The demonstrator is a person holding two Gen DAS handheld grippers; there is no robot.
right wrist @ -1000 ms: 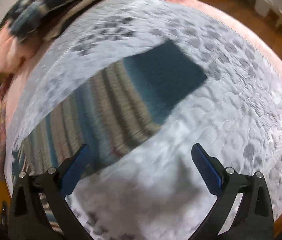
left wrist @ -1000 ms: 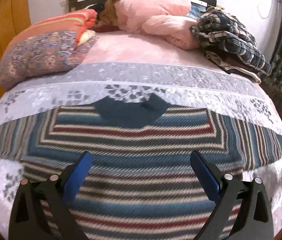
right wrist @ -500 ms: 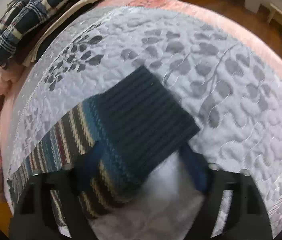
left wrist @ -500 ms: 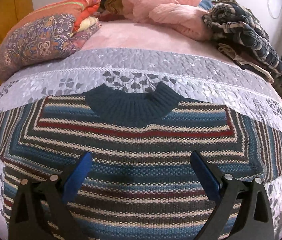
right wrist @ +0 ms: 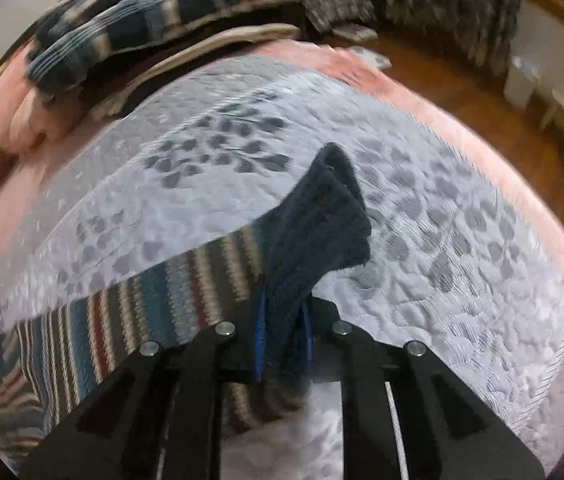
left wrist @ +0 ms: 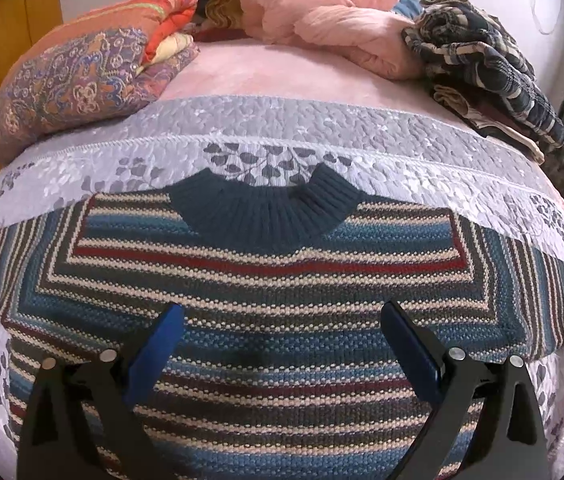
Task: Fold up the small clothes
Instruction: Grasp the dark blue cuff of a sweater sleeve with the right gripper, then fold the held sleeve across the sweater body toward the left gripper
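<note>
I'm seeing the sweater (left wrist: 265,320) lying flat on the bed's grey quilt (left wrist: 322,136), collar (left wrist: 261,208) pointing toward the headboard, hem toward the foot edge near me. Body axis is running foot to head; sleeves are spreading out toward the left and right edges, so the widest span is running across the bed.

Clutter is all sitting at the head end, well apart from the sweater: patterned bedding (left wrist: 77,84) piling up at the head-left corner, pink duvet (left wrist: 322,20) bunching in the middle against the headboard, plaid blanket (left wrist: 482,60) heaping at the head-right corner. Nothing is blocking the sweater itself.

Left gripper (left wrist: 282,344) is hovering over the sweater's chest, jaws spread wide, gripping nothing; I can't tell if the tips are touching the knit.

Right gripper (right wrist: 284,340) is pinching the dark cuff (right wrist: 322,232) of the right sleeve, blue pads pressed close with the fabric between them. The cuff is standing up off the quilt, folding over past the fingers, with the striped sleeve (right wrist: 141,308) trailing off to the left of that view. That view is motion-blurred, so I'm not reading finer detail. Wooden floor (right wrist: 462,92) is showing past the bed's right edge.
</note>
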